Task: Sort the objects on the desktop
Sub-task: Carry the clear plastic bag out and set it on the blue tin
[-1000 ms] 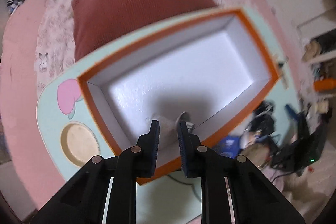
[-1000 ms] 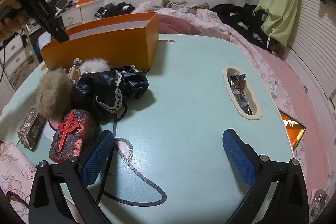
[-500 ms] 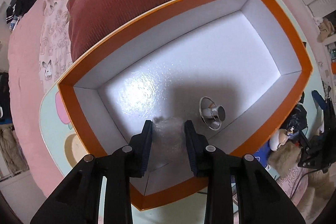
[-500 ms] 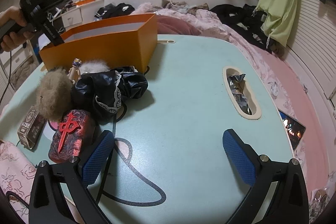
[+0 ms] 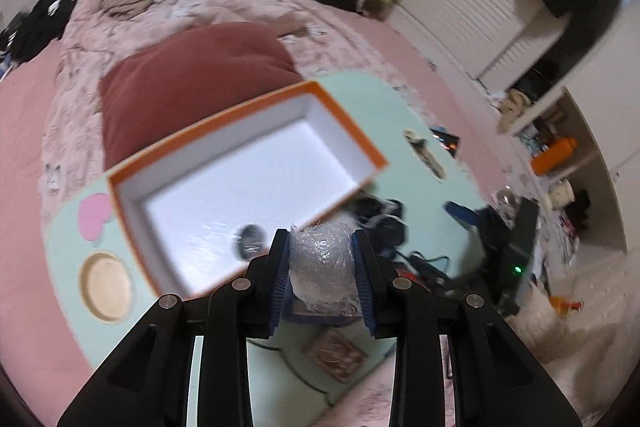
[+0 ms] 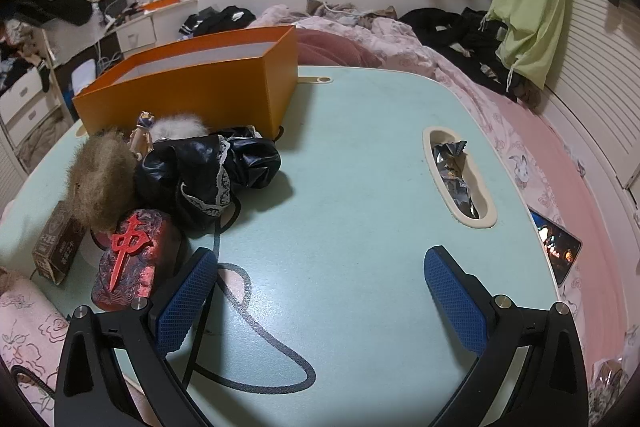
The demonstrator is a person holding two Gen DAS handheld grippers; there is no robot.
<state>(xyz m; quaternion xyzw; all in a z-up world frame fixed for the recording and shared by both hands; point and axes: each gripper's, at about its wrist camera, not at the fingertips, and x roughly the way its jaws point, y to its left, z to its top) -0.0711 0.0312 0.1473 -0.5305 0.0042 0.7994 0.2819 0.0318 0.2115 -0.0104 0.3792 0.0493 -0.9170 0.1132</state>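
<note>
Bubble-wrap wad [image 5: 323,263], clamped in the narrowly parted left gripper [image 5: 322,277], hangs by the orange box's [image 5: 244,187] near edge for sorting; the right gripper [image 6: 322,301] idles wide open, empty.

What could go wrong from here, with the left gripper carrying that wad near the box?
1. The left gripper pinches the bubble wrap wad at about the near rim of the orange box. Released here, it may land outside, on the clutter beside the box.
2. The wad is soft and bulges past the pads, so it could slip out.
3. The black cable loops on the table by the open right gripper and could snag a finger.
</note>
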